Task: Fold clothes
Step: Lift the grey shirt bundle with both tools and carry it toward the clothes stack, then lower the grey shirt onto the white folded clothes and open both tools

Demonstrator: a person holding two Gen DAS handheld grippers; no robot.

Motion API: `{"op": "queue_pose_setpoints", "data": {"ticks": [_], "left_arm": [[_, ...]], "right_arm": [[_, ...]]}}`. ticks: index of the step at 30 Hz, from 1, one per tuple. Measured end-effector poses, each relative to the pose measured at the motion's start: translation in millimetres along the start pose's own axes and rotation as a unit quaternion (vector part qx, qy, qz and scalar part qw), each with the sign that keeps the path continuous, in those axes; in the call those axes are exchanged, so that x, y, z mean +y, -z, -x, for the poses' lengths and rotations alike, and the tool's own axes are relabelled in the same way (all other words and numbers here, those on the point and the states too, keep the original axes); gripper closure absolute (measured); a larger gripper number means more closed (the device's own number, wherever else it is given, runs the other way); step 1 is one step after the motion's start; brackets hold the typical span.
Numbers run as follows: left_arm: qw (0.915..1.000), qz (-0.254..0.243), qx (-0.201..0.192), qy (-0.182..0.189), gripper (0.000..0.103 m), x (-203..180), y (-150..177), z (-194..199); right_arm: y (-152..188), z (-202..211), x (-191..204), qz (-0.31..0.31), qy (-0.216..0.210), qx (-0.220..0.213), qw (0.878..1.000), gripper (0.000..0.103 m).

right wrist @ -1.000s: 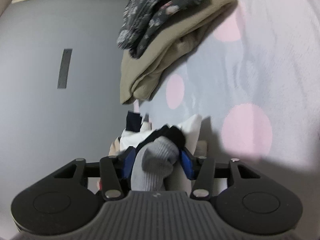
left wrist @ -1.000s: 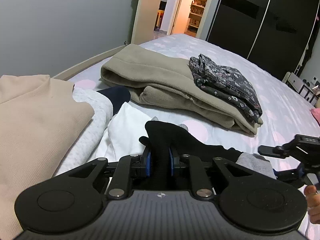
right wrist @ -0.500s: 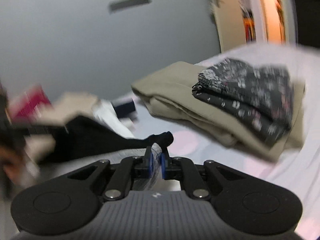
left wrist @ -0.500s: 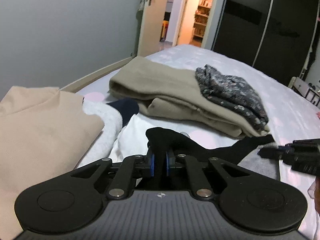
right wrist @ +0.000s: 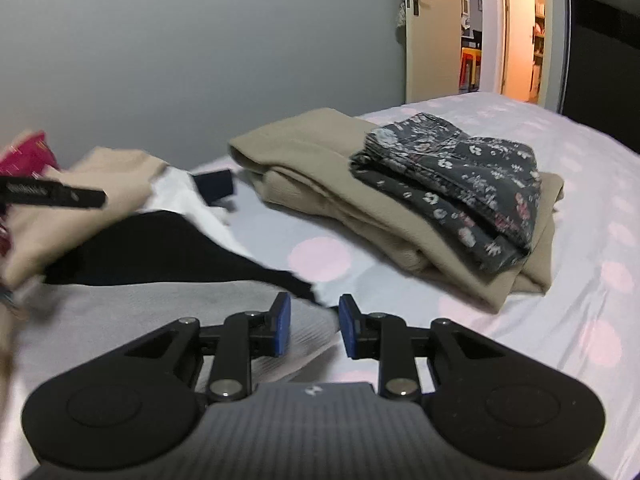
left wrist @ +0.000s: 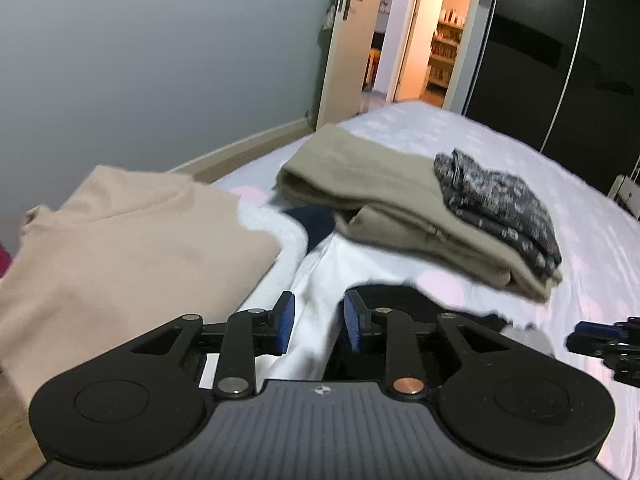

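Note:
A black and grey sock (right wrist: 168, 280) lies flat on the bed, its black part to the left and its grey part near me. In the left wrist view the sock (left wrist: 404, 300) shows just right of my fingers. My left gripper (left wrist: 318, 326) is open and empty above white cloth (left wrist: 320, 276). My right gripper (right wrist: 311, 329) is open and empty over the sock's grey end. The left gripper's tip (right wrist: 56, 196) shows at the left of the right wrist view. The right gripper's tip (left wrist: 604, 336) shows at the right edge of the left wrist view.
A folded khaki garment (right wrist: 320, 168) with a dark floral garment (right wrist: 460, 176) on top lies ahead on the dotted bedsheet (right wrist: 580, 240). A beige sweater (left wrist: 120, 248) and a white garment are piled at left. A grey wall, an open door and a dark wardrobe stand behind.
Both grippers were shut on the sock and have opened. The sock now lies flat on the bed. Both grippers have drawn back a little.

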State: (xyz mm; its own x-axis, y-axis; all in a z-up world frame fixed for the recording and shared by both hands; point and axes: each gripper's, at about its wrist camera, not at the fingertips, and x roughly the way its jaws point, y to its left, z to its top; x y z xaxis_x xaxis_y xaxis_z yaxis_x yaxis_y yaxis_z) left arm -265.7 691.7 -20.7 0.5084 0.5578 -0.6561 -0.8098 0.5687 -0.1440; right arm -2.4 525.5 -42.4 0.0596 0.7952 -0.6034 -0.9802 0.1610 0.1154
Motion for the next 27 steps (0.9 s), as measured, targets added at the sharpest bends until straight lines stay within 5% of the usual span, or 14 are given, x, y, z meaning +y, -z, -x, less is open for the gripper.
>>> {"op": "queue_pose_setpoints", "data": {"ticks": [2, 10, 20, 27], "left_arm": [[0.9998, -0.002, 0.013, 0.013, 0.052, 5.9, 7.2, 10.2], [0.9964, 0.008, 0.068, 0.05, 0.049, 33.5, 70.9, 41.0], [0.9853, 0.095, 0.106, 0.095, 0.052, 58.2, 96.9, 43.5], [0.9765, 0.135, 0.131, 0.105, 0.071, 67.6, 105.3, 32.2]], "right_arm": [[9.5, 17.8, 11.8, -0.015, -0.024, -0.002, 1.0, 0.072], [64.7, 58.6, 59.9, -0.127, -0.121, 0.022, 0.984, 0.061], [110.9, 58.5, 87.7, -0.248, -0.168, 0.059, 0.952, 0.061], [115.1, 40.9, 85.4, -0.309, -0.187, 0.078, 0.929, 0.064]]}}
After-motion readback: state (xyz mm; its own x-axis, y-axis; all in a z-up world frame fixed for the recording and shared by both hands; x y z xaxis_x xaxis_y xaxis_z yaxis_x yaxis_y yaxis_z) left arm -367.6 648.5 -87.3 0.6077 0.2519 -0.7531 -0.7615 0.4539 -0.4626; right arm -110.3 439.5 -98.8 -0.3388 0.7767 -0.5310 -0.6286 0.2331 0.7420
